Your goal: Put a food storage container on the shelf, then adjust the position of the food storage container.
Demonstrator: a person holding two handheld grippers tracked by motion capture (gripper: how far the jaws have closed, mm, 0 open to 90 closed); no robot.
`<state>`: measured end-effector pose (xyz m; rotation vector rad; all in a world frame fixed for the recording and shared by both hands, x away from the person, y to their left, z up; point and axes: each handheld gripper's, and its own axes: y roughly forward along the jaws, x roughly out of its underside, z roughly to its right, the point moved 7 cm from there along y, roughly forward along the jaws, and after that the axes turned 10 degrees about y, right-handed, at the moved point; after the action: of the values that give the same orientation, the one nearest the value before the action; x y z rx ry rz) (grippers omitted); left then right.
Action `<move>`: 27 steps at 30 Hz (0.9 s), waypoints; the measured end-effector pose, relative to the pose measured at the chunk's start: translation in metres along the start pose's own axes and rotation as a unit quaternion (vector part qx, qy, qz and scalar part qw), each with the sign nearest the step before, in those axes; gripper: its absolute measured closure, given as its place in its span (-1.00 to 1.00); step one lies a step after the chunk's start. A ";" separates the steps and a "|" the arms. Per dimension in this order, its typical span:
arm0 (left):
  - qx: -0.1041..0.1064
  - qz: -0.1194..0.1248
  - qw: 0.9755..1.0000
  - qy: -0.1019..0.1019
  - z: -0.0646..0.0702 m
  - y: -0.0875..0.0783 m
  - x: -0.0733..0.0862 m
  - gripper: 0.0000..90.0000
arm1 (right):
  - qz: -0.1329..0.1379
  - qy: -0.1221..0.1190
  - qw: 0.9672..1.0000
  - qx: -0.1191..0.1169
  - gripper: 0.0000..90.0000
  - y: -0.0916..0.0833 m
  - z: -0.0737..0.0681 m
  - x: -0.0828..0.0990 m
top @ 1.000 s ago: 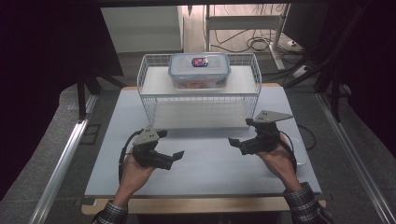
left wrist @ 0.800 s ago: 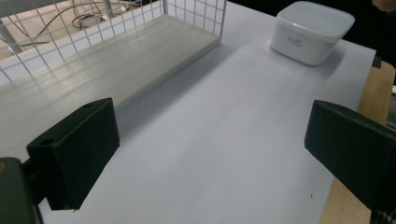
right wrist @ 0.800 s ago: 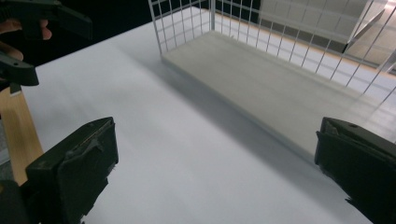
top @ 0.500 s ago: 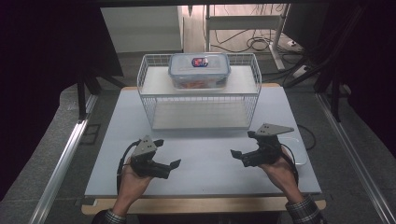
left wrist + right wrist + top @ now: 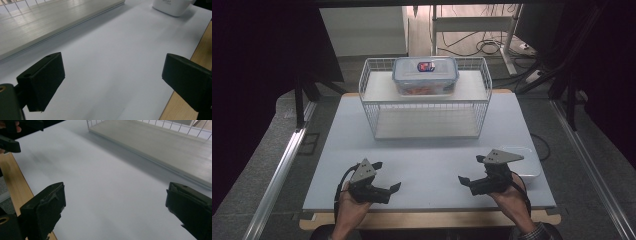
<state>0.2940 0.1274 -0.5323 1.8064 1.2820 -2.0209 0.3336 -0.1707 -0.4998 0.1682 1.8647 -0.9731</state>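
Observation:
My left gripper (image 5: 387,176) hovers low over the white tabletop (image 5: 427,155) near its front left. It is open, with nothing between its jaws, and its own view (image 5: 112,82) shows only bare tabletop in the wide gap. My right gripper (image 5: 469,170) sits at the front right, also open and empty (image 5: 115,207). The two point inward toward each other. A clear food container with a blue-rimmed lid (image 5: 425,75) stands on top of a white wire rack (image 5: 427,107) at the back, far from both grippers.
A shallow white tray (image 5: 526,161) lies by the right hand, also seen as a white tray (image 5: 172,5) from the left gripper. The rack's lower shelf board (image 5: 162,142) is bare. A wooden table edge (image 5: 427,218) runs along the front. Cables lie on the floor behind.
Both grippers have drawn back from near the rack toward the front edge of the table, still open and empty. The container and rack have not moved.

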 end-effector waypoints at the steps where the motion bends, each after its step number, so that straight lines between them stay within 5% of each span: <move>1: -0.003 -0.002 1.000 0.003 0.000 0.000 0.002 -0.91 | 0.000 0.000 1.000 0.000 -0.93 0.000 0.000 0.000; 15: -0.013 -0.022 1.000 0.009 0.002 0.004 0.020 -0.92 | -0.043 -0.012 0.999 0.014 -0.94 0.011 0.002 0.029; 19: -0.013 -0.023 1.000 0.006 0.002 0.004 0.021 -0.92 | -0.045 -0.001 0.999 0.024 -0.94 0.011 0.007 0.030; 22: -0.011 -0.024 1.000 0.005 0.002 0.005 0.021 -0.91 | -0.053 0.035 0.998 0.006 -1.00 0.009 0.007 0.028; 27: -0.010 -0.027 1.000 0.008 0.002 0.005 0.021 -0.91 | -0.045 0.029 0.998 0.022 -0.92 0.003 0.011 0.023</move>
<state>0.2899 0.1311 -0.5533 1.8005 1.3652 -2.0180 0.3311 -0.1825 -0.5218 0.1414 1.9185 -1.0832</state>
